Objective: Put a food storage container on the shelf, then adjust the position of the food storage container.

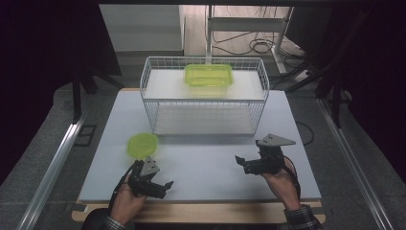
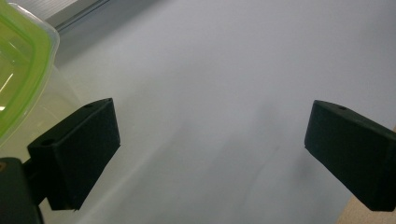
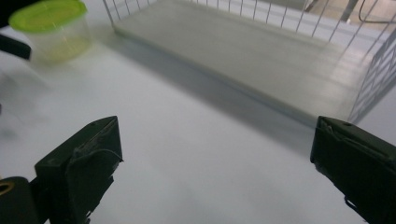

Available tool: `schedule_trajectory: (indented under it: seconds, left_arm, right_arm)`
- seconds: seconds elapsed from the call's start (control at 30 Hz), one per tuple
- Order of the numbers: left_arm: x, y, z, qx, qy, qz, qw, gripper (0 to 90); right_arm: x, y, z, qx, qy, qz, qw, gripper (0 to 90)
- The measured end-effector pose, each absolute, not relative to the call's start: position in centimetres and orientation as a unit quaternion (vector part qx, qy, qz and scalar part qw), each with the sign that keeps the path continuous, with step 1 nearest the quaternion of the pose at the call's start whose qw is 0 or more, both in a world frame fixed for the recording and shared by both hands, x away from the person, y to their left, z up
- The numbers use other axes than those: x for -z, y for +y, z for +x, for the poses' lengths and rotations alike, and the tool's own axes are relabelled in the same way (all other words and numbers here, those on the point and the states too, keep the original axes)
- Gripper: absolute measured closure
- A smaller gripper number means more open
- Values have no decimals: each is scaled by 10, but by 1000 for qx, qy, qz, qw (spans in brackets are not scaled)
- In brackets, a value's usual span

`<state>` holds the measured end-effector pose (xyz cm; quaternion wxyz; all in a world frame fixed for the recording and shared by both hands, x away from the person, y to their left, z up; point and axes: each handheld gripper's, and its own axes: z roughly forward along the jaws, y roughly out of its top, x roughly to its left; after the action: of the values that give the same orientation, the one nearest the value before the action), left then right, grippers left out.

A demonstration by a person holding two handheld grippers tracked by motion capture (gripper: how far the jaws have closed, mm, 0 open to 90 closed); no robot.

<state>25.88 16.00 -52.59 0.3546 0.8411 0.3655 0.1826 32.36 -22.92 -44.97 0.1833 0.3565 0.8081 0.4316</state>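
1. Left gripper (image 1: 160,186), black, two-jaw, held in a hand (image 1: 125,203) at lower left of the high view: jaws spread wide, nothing between them, over bare tabletop near the front edge.
2. Right gripper (image 1: 240,163), black, two-jaw with grey three-cornered plate on top, held in a hand (image 1: 282,184) at lower right of the high view: jaws apart, empty, turned toward frame centre.
3. Small round clear plastic container with lime-green lid (image 1: 142,145), left of centre in the high view, standing on the table just beyond the left gripper; apart from it. Also at upper left of the left gripper view (image 2: 21,70) and upper left of the right gripper view (image 3: 52,28).
4. White wire basket, rectangular (image 1: 153,103), upper centre of the high view, on the far half of the table.
5. Rectangular clear plastic container with lime-green lid (image 1: 209,76), inside the basket, toward its far side.
6. White flat tabletop (image 1: 210,163), wooden strip along the near edge.
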Motion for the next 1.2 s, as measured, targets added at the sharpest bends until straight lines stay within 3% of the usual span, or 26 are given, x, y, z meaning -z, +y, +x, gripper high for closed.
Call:
schedule_trajectory:
  seconds: [0.33,0.7,0.77,1.2]
  left_arm:
    - [524,162,260,-157,387,832,365,30]
    - [513,165,261,-164,404,826,356,71]
    - [509,166,261,-164,397,830,356,127]
    - [483,187,276,-156,402,823,369,712]
  right_arm:
    - [490,-238,312,-398,818,377,174,21]
    - [496,-241,312,-396,818,380,175,21]
    - [498,-241,313,-394,818,380,175,21]
    - [500,-240,313,-387,823,375,177,25]
